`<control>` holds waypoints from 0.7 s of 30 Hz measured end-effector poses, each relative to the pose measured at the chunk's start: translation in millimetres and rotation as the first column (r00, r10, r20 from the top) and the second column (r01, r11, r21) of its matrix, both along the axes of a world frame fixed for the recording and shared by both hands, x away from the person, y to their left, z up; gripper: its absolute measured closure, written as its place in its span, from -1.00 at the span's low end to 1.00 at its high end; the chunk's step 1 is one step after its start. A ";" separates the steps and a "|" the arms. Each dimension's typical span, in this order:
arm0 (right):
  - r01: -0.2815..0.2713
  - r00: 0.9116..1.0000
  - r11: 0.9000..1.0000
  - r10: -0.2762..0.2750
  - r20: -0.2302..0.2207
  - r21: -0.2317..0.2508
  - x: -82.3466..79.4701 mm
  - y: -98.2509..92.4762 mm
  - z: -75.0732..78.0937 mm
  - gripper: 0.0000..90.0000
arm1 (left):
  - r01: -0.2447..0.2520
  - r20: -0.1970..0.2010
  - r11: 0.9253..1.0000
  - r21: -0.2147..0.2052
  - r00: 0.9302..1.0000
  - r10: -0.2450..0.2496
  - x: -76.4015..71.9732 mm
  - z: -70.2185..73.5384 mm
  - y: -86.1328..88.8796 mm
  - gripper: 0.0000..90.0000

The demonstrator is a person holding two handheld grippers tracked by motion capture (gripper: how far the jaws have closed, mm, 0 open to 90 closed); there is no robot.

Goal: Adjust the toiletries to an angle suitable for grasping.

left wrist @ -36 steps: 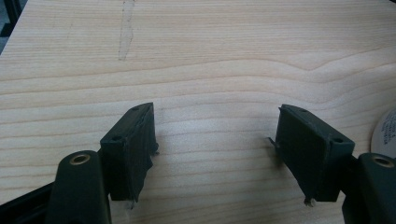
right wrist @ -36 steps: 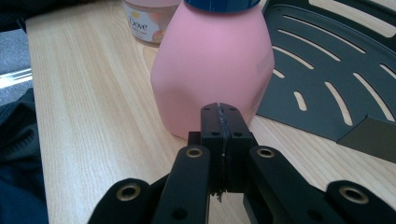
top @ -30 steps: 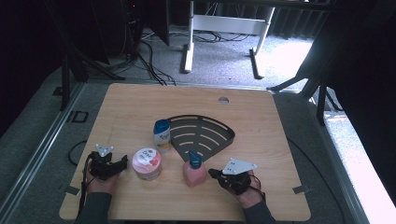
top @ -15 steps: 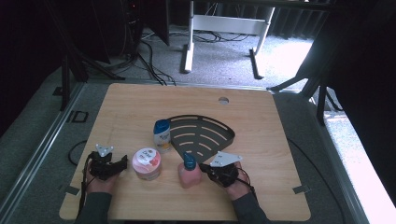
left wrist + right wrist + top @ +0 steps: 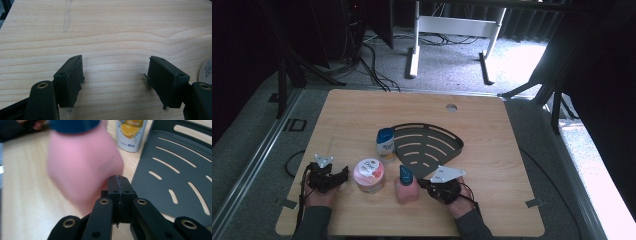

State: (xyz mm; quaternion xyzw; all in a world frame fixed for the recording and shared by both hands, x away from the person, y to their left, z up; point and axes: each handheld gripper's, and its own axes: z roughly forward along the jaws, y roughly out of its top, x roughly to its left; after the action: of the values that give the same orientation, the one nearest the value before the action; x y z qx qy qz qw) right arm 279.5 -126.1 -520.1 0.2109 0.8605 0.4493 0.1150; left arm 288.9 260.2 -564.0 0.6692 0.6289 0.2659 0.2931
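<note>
A pink bottle [image 5: 405, 184] with a blue cap stands near the table's front edge, just in front of a black slotted corner rack [image 5: 427, 145]. My right gripper [image 5: 421, 183] is shut with nothing between its jaws. Its closed tips [image 5: 117, 180] sit against the pink bottle's [image 5: 80, 162] lower right side, and the bottle looks blurred. My left gripper [image 5: 344, 174] rests at the front left, pointing at a pink round jar [image 5: 369, 175]. Its jaws [image 5: 115, 67] stand open over bare wood, with the jar's edge [image 5: 206, 71] just past the right jaw.
A white bottle with a blue cap and an orange label [image 5: 385, 145] stands at the rack's left edge, also seen behind the pink bottle [image 5: 131, 135]. The wooden table [image 5: 492, 130] has a round hole [image 5: 451, 107] at the back. Cables and a desk frame lie on the floor beyond.
My right gripper has moved left against the pink bottle, and the bottle has slid a little to the left with it. The left gripper has stayed still.
</note>
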 end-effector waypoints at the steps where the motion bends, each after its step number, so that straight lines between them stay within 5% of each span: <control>1: 0.000 1.000 1.000 0.000 0.013 -0.007 -7.6 -2.8 2.8 1.00 | 0.000 0.000 1.000 0.000 1.000 0.000 0.0 0.0 0.0 -0.35; 7: -0.081 0.996 0.997 0.081 0.032 -0.001 -44.9 -7.3 8.3 1.00 | 0.000 0.001 1.000 -0.001 1.000 0.000 -0.1 -0.1 -0.3 -0.35; 11: -0.088 0.996 0.996 0.088 0.003 -0.004 -40.0 3.4 -1.2 1.00 | 0.000 0.001 1.000 0.000 1.000 0.000 -0.1 -0.1 -0.2 -0.35; 21: -0.098 0.995 0.995 0.098 0.028 -0.016 -24.5 30.7 -2.5 1.00 | 0.002 0.001 1.000 -0.001 1.000 -0.002 -0.1 0.0 -0.1 -0.35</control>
State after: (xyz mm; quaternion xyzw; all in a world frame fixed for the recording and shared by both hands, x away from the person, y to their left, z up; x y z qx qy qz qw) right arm 255.0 -95.5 -522.7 0.1612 0.8712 0.4513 0.1066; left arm 288.8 260.2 -564.1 0.6696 0.6283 0.2657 0.2938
